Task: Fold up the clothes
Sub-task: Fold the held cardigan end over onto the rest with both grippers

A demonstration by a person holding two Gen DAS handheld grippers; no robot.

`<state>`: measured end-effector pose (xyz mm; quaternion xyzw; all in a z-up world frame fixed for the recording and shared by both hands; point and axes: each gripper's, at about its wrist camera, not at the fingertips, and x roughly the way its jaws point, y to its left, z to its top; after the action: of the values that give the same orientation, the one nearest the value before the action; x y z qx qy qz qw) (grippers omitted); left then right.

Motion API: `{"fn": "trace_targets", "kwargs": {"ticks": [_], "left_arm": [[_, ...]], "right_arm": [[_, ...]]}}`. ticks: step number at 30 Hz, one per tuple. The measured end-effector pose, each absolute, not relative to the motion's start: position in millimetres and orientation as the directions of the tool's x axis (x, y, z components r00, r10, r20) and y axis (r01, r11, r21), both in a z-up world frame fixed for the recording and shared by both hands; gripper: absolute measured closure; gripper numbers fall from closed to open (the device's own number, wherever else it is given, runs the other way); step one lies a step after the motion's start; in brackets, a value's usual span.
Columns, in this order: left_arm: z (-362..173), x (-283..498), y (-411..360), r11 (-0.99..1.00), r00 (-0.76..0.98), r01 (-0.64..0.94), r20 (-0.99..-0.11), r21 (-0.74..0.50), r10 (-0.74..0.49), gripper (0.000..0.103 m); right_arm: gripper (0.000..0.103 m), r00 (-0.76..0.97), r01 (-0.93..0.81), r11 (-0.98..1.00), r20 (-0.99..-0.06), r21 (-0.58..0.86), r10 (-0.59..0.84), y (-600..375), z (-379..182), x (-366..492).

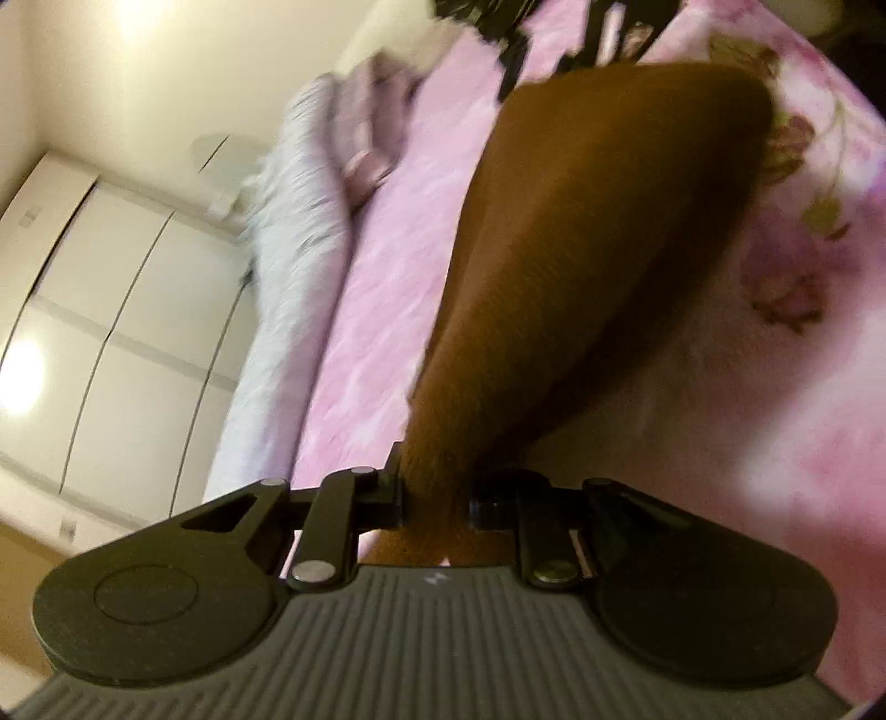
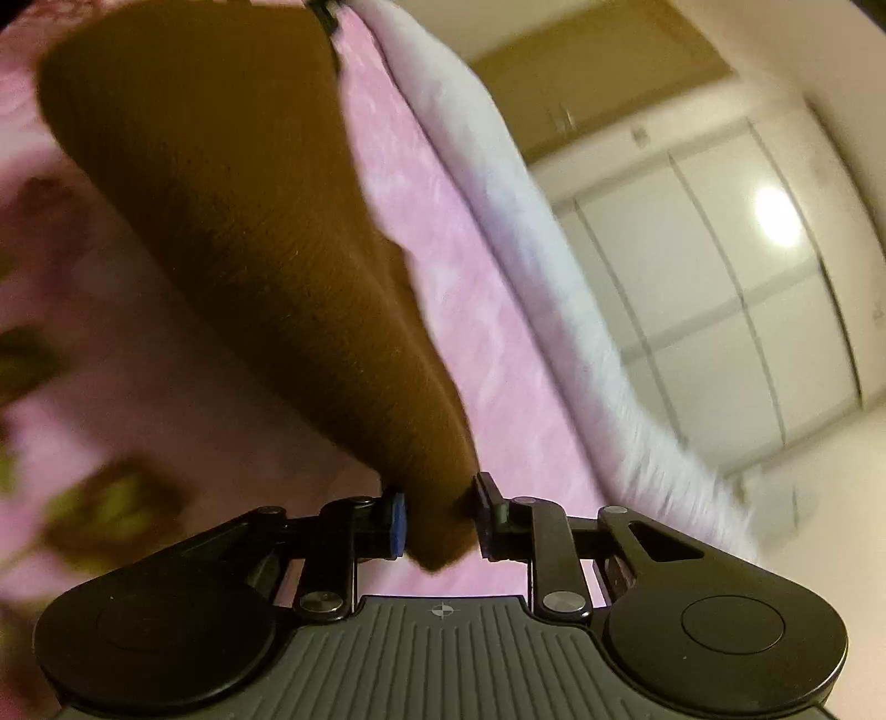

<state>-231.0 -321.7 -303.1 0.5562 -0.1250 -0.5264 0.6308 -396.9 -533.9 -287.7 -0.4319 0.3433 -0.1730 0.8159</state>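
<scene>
Left gripper: in the left wrist view the left gripper sits at lower centre, its two fingers pressed onto a bunched end of the brown garment; a little of the cloth pokes out below the pinch.
Right gripper: in the right wrist view the right gripper is at lower centre, its blue-padded fingers closed on another bunched end of the same brown garment, a short tail of cloth showing just under the grip.
Brown garment, left view: it widens from the pinch up toward the upper right of the frame, hanging stretched above the pink bedcover.
Brown garment, right view: it fans out from the pinch toward the upper left of the frame, over the pink bedcover.
Bedcover: pink, with a blurred flower print at the right of the left view and at the lower left of the right view.
White blanket: a fuzzy white blanket runs along the bed's far edge, left of centre in the left view, and through the upper middle in the right view.
Far end of garment: a dark gripper-like shape shows at top centre of the left view, too blurred to read.
Background: white wardrobe doors at the left of the left view, and at the right of the right view.
</scene>
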Motion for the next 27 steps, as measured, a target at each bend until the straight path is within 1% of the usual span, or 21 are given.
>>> {"fn": "trace_targets", "kwargs": {"ticks": [1,3,6,8,10,12,14,15,16,18,22,25,27], "left_arm": [[-301,-237,-311,-0.162,0.428,0.542,-0.437,0.825,-0.791,0.087],[-302,-254,-297,-0.17,0.436,0.583,-0.483,0.794,-0.759,0.087],[-321,-284,-287,-0.212,0.412,0.622,-0.545,0.754,-0.73,0.086],[-333,-295,-290,-0.198,0.433,0.616,-0.538,0.762,-0.723,0.086],[-343,-295,-289,-0.166,0.461,0.616,-0.524,0.77,-0.716,0.084],[-344,-294,-288,-0.147,0.468,0.622,-0.516,0.769,-0.718,0.078],[-342,-291,-277,-0.157,0.477,0.603,-0.511,0.782,-0.715,0.072],[-342,-289,-270,-0.164,0.482,0.592,-0.509,0.789,-0.713,0.063],[-342,-287,-268,-0.168,0.491,0.578,-0.505,0.799,-0.71,0.06],[-342,-277,-256,-0.164,0.51,0.574,-0.507,0.802,-0.695,0.06],[-321,-260,-239,-0.045,0.497,0.689,-0.516,0.723,-0.698,0.061],[-305,-247,-226,0.047,0.485,0.762,-0.521,0.646,-0.702,0.061],[-301,-246,-231,0.039,0.472,0.765,-0.518,0.643,-0.714,0.061]], "right_arm": [[0.08,0.716,-0.014,0.575,-0.41,-0.818,-0.565,-543,-284,-387],[0.08,0.703,0.019,0.629,-0.437,-0.777,-0.561,-564,-278,-368],[0.08,0.61,0.153,0.71,-0.5,-0.688,-0.616,-587,-266,-358],[0.079,0.604,0.216,0.765,-0.532,-0.606,-0.593,-576,-253,-371],[0.074,0.642,0.218,0.821,-0.556,-0.527,-0.527,-542,-243,-394],[0.059,0.682,0.194,0.864,-0.569,-0.465,-0.46,-503,-237,-417],[0.051,0.72,0.134,0.883,-0.568,-0.45,-0.399,-462,-238,-433],[0.049,0.737,0.103,0.891,-0.567,-0.443,-0.367,-441,-238,-442],[0.048,0.747,0.079,0.891,-0.565,-0.447,-0.35,-422,-241,-446],[0.046,0.754,0.049,0.885,-0.564,-0.463,-0.337,-392,-250,-447],[0.045,0.743,0.026,0.89,-0.586,-0.456,-0.322,-360,-271,-433],[0.045,0.736,0.073,0.903,-0.589,-0.423,-0.335,-362,-277,-420],[0.045,0.731,0.112,0.913,-0.59,-0.392,-0.343,-367,-280,-413]]}}
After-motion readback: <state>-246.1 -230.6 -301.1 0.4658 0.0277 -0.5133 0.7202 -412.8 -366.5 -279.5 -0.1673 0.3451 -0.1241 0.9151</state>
